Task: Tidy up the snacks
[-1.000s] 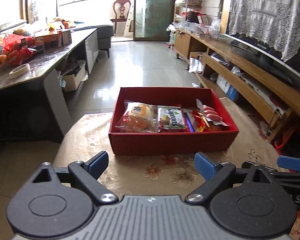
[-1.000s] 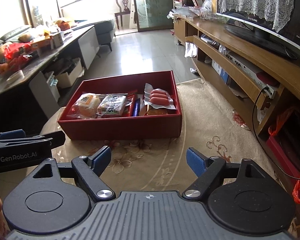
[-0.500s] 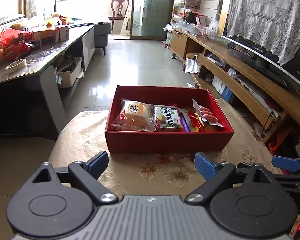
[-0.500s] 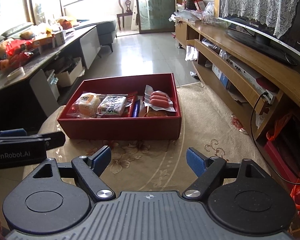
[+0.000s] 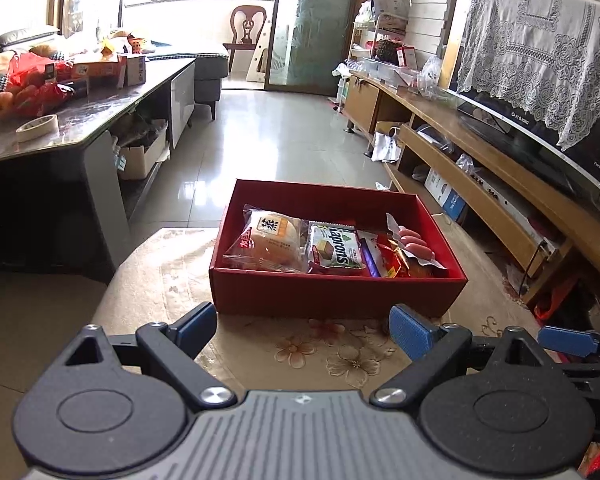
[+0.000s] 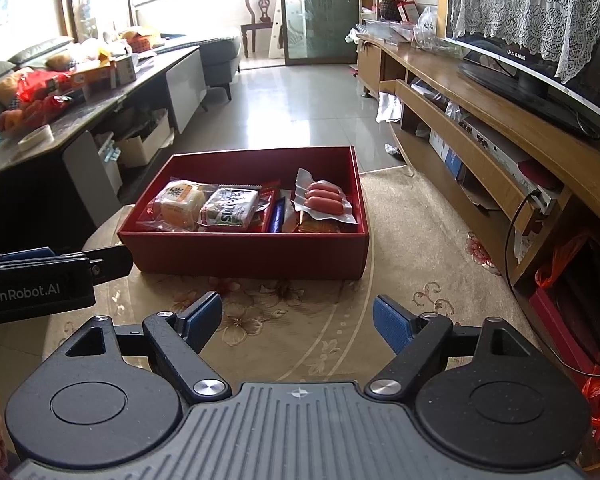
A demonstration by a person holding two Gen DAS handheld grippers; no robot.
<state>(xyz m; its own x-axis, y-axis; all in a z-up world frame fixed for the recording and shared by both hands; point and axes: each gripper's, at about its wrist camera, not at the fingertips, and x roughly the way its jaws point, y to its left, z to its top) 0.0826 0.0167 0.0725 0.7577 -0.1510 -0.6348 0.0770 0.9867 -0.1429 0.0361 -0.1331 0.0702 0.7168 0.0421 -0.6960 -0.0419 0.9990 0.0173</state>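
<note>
A red box (image 5: 332, 294) (image 6: 244, 254) stands on a round table with a floral cloth (image 5: 324, 356). In the box lie a bagged bun (image 5: 272, 240) (image 6: 180, 204), a green wafer pack (image 5: 334, 248) (image 6: 230, 208), a blue bar (image 6: 276, 216), a red-orange packet (image 5: 396, 260) and a pack of sausages (image 5: 416, 242) (image 6: 324, 198). My left gripper (image 5: 304, 326) is open and empty, just short of the box's near wall. My right gripper (image 6: 298, 322) is open and empty, a little nearer than the box. The left gripper's side shows in the right wrist view (image 6: 40, 284).
A dark side table (image 5: 60, 132) with fruit, bags and a tape roll (image 5: 36, 128) stands at the left. A long wooden TV bench (image 6: 500, 128) with a TV under lace runs along the right. Tiled floor lies beyond the box.
Both grippers have drawn back and tilted up slightly, so the box sits a bit lower and farther in the views. Jaws stay open. The snacks have not moved.
</note>
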